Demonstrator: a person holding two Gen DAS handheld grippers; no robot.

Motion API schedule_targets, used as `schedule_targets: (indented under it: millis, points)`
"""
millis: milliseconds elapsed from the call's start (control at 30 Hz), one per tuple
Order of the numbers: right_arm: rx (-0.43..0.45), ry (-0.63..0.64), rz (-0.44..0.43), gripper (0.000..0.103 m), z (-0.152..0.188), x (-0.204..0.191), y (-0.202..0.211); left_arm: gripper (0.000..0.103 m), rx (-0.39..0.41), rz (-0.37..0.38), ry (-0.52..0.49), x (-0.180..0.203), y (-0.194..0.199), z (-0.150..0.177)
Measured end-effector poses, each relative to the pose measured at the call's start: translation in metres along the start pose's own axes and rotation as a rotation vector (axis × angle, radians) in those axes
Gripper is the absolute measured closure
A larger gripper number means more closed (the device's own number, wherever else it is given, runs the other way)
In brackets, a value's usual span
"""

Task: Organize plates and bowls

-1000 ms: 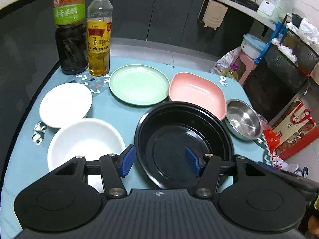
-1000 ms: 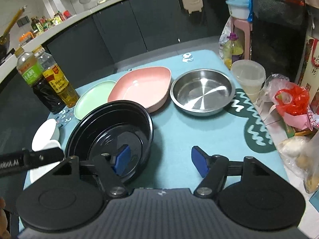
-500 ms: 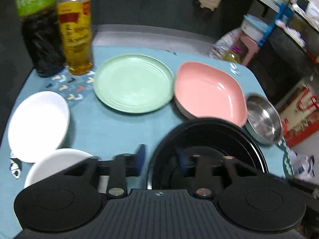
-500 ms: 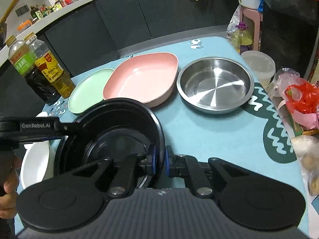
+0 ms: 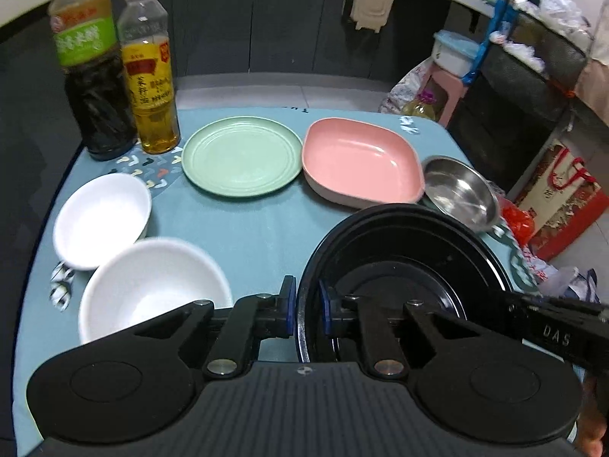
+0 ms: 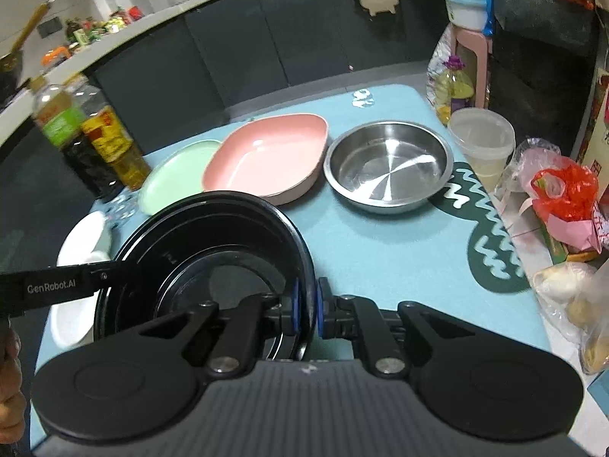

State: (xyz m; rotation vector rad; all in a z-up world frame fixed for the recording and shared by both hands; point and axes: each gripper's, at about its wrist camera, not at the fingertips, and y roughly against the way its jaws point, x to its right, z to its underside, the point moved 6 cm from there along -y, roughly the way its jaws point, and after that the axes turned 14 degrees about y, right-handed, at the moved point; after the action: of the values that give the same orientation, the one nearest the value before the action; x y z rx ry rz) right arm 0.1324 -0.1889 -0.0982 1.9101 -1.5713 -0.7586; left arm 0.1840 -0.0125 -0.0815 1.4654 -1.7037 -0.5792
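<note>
Left wrist view: I am clamping the left gripper [image 5: 306, 312] on the black dish [image 5: 403, 274]. Its jaws have just been closing and are now standing narrow, one pad outside the dish's left wall and one inside, with the rim running between them. The dish is sitting near the front edge of the table [image 5: 251, 228], toward its right side. Two white bowls [image 5: 152, 293] are resting at the left edge, a green plate [image 5: 241, 156] and a pink dish [image 5: 361, 162] are lying toward the back edge, and a steel bowl [image 5: 460, 192] is sitting by the right edge. Two bottles [image 5: 148, 72] are occupying the back left corner. The right gripper's body is crossing the frame at the dish's right side.

Right wrist view: I am pinching the dish's [image 6: 213, 251] right wall with the right gripper [image 6: 306, 310], jaws narrow, rim between the pads. The left gripper's [image 6: 102, 276] finger is reaching the opposite rim from the left.

Governing relation: the dish is lying directly between the two grippers, held at opposing rim points, so neither hand is nearer. I judge the next lift is requiring both hands to rise together to keep the dish level.
</note>
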Motion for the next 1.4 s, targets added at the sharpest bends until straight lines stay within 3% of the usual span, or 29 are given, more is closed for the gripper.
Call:
schedule_targets:
  millis: [300, 700, 1033, 1400]
  points:
    - [0.014, 0.087, -0.029, 0.094, 0.033, -0.031, 0.039, 0.091, 0.026, -0.031, 0.000, -0.020, 0.049, 0.048]
    - [0.015, 0.083, -0.053, 0.093, 0.058, -0.060, 0.056, 0.091, 0.041, -0.031, -0.002, -0.048, 0.086, 0.086]
    - [-0.012, 0.116, -0.060, 0.093, 0.070, -0.088, 0.047, 0.091, 0.027, -0.078, 0.036, -0.081, 0.087, 0.106]
    - [-0.035, 0.132, -0.031, 0.092, 0.072, -0.096, 0.035, 0.091, 0.033, -0.103, 0.033, -0.088, 0.077, 0.104]
